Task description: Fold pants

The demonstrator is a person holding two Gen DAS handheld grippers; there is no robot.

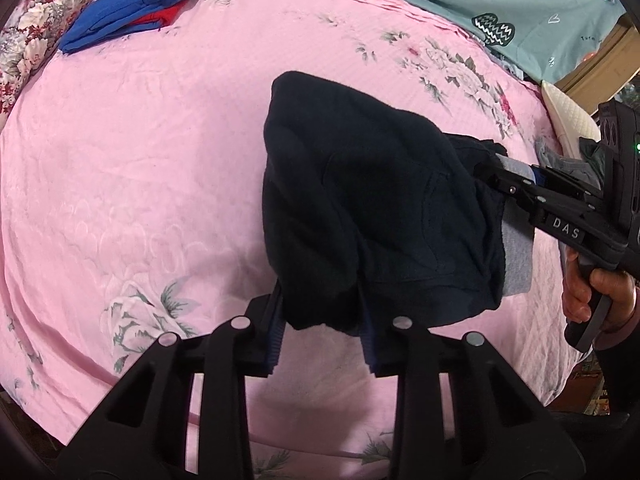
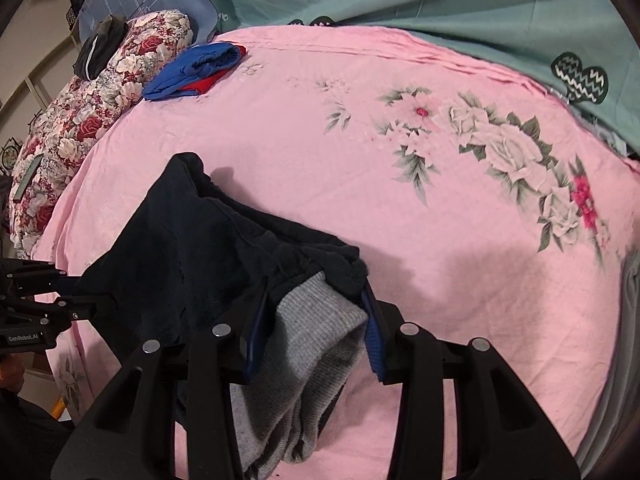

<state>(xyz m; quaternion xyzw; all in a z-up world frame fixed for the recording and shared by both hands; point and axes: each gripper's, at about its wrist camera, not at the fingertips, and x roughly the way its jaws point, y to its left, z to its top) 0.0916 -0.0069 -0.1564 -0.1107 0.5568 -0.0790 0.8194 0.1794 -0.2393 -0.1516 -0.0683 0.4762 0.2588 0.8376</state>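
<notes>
Pants (image 1: pixel 372 200) between 2 clamped grippers (image 1: pixel 324 332) (image 2: pixel 316 320).

— What do those tools look like up close?

— The left gripper (image 1: pixel 324 340) is matte black plastic, with angular struts ending in round silver rivets (image 1: pixel 240 323) and ribbed blue pads (image 1: pixel 275 340) lining the fingers.

— And the other one?

— The right gripper (image 2: pixel 314 332) has the same black frame, silver rivets and blue pads. From the left camera, at three o'clock, its side reads "DAS" (image 1: pixel 566 229) in white letters, with small screws and a green light (image 1: pixel 637 145) on the body.

— Who's holding it?

— A bare hand (image 1: pixel 600 296) with a dark purplish cuff (image 1: pixel 624 330).
</notes>
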